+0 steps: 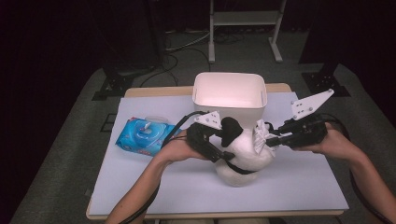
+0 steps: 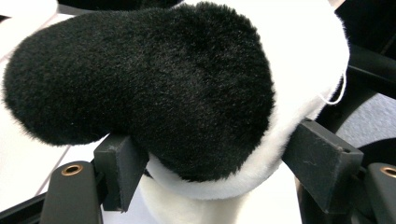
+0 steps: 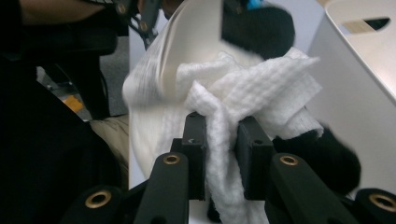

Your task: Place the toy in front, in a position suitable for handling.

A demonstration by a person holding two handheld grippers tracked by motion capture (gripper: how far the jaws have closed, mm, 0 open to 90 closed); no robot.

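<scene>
On the pale table (image 1: 140,196), at six o'clock of the white plastic bin (image 1: 229,93), the left gripper (image 1: 219,151) clamps the black-and-white plush toy (image 1: 245,156) steady, seemingly so the right gripper (image 1: 272,138), pinching a white waffle-textured cloth (image 3: 243,93), can wipe it.

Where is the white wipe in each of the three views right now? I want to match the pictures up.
High view: the white wipe sits right of centre, bunched against the plush toy, at the tip of the right tool.
Left gripper view: the wipe is not in it.
Right gripper view: centre, the wipe is pinched between the right tool's jaws.
Shared landmark: the plush toy's black ear.
</scene>
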